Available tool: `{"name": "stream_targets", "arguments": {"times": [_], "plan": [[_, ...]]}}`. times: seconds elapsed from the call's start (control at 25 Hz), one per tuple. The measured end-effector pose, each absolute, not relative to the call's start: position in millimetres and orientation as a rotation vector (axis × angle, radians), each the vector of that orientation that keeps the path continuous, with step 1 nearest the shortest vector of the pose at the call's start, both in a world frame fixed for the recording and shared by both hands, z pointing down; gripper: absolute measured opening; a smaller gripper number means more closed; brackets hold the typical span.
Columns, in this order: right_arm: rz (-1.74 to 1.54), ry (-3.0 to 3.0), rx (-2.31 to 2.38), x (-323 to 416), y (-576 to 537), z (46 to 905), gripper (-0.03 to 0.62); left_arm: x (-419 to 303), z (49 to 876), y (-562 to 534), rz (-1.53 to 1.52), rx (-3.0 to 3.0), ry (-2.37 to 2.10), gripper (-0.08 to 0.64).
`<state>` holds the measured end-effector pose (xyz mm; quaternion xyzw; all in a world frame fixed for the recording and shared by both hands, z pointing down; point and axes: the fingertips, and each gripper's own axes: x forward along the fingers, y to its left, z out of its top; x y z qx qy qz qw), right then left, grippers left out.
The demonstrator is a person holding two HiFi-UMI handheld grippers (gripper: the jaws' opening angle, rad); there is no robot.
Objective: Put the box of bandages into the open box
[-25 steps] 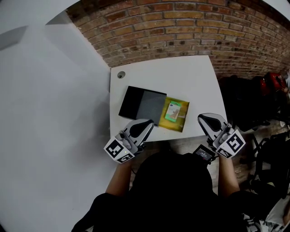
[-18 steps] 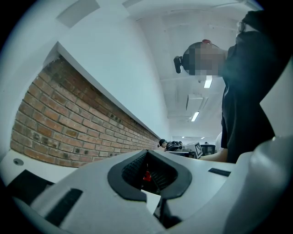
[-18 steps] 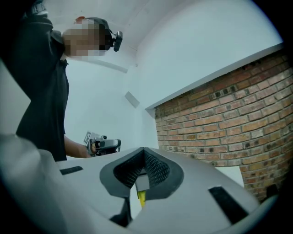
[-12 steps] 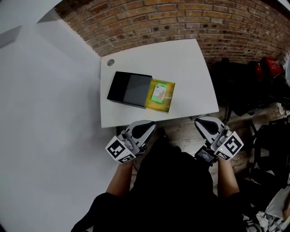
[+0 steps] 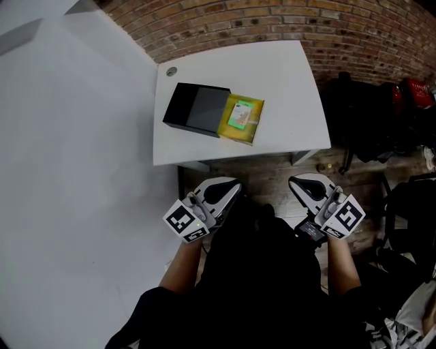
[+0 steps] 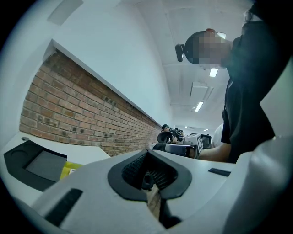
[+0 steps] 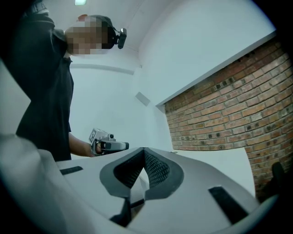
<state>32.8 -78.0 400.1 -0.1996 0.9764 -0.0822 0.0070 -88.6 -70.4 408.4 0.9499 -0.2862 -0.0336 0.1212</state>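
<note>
White wall: fills the left of the head view, beside the table's left edge.
Left gripper: held off the table, in front of its near edge and towards the near-left corner; jaws clenched together with nothing between them, as its own view shows.
Table: white, its far edge against a brick wall; a small round cable hole sits at the far-left corner.
Open box: lies on the left half of the table, close to the left edge; black with a grey panel on top, set at a slant to the table's edges.
Yellow tray: joins the black part on its right side, reaching about the middle of the table.
Box of bandages: green and white, lying flat inside the yellow tray, well apart from both grippers.
Right gripper: held off the table, in front of its near edge towards the near-right corner; jaws clenched together, empty.
Person's dark top: between the two grippers, at the bottom of the head view.
Wooden floor: shows under the near edge, beneath both grippers.
Dark bags: on the floor past the table's right edge, with a red item beyond them.
</note>
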Motion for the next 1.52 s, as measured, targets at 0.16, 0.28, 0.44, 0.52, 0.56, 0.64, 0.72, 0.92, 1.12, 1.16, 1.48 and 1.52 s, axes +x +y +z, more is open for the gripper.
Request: {"name": "stream_targets", "arguments": {"times": [0.16, 0.28, 0.44, 0.52, 0.56, 0.64, 0.72, 0.92, 1.12, 1.16, 1.48, 1.52], "plan": [[-0.241, 3.059, -0.582, 25.8, -63.2, 397.1, 0.006, -85.7, 403.5, -57.7, -0.074, 2.799, -0.816, 0.015], [-0.220, 3.064, -0.567, 16.1, -53.7, 390.2, 0.006, -89.9, 399.0, -50.3, -0.087, 2.808, -0.794, 0.015], [-0.212, 3.075, -0.582, 2.5, -41.1, 385.2, 0.006, -95.5, 396.2, -42.0, -0.112, 2.823, -0.737, 0.015], [-0.212, 3.078, -0.607, -4.8, -32.6, 383.4, 0.006, -98.8, 393.7, -34.5, -0.125, 2.837, -0.696, 0.015], [-0.214, 3.078, -0.619, -9.5, -27.3, 382.4, 0.006, -101.1, 392.6, -29.2, -0.127, 2.846, -0.675, 0.015], [-0.218, 3.081, -0.637, -20.6, -15.6, 381.5, 0.006, -107.7, 391.6, -16.4, -0.122, 2.866, -0.639, 0.015], [-0.219, 3.090, -0.651, -34.0, -5.7, 380.8, 0.006, -118.0, 391.6, -4.7, -0.117, 2.878, -0.620, 0.015], [-0.208, 3.100, -0.673, -66.9, 16.4, 377.1, 0.006, -151.6, 396.2, 19.0, -0.133, 2.861, -0.612, 0.015], [-0.225, 3.106, -0.693, -85.2, 36.9, 385.9, 0.006, -171.5, 412.0, 35.4, -0.125, 2.838, -0.598, 0.015], [-0.227, 3.107, -0.689, -88.0, 40.7, 388.1, 0.006, -173.9, 413.9, 37.1, -0.124, 2.838, -0.597, 0.015], [-0.194, 3.099, -0.645, -91.0, 50.5, 383.7, 0.006, -178.2, 410.5, 42.9, -0.112, 2.841, -0.632, 0.015], [-0.181, 3.098, -0.641, -88.9, 49.8, 380.3, 0.006, -175.6, 408.7, 42.1, -0.107, 2.843, -0.631, 0.015]]}}
